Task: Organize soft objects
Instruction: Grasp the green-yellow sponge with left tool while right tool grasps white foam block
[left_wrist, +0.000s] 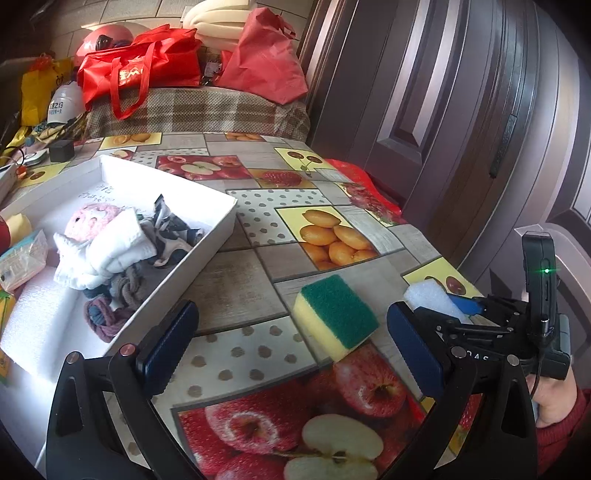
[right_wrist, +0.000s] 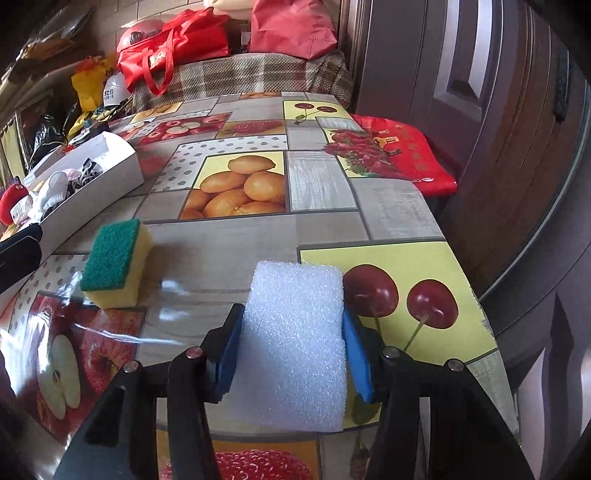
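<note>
My right gripper (right_wrist: 293, 350) is shut on a white foam block (right_wrist: 295, 347), low over the table's right side; the block also shows in the left wrist view (left_wrist: 428, 295). A yellow sponge with a green scrub top (left_wrist: 336, 317) lies on the fruit-print tablecloth (left_wrist: 258, 280) between my left gripper's fingers; it also shows in the right wrist view (right_wrist: 116, 264). My left gripper (left_wrist: 291, 343) is open and empty just before it. A white box (left_wrist: 221, 225) at the left holds a pink plush, white cloth and several socks (left_wrist: 107, 251).
The table edge runs along the right, next to a dark wooden door (left_wrist: 461, 110). A red bag (right_wrist: 406, 162) lies past the table's right edge. Red bags (left_wrist: 147, 70) and a plaid-covered seat (left_wrist: 207, 110) stand behind the table. Clutter lies at the far left.
</note>
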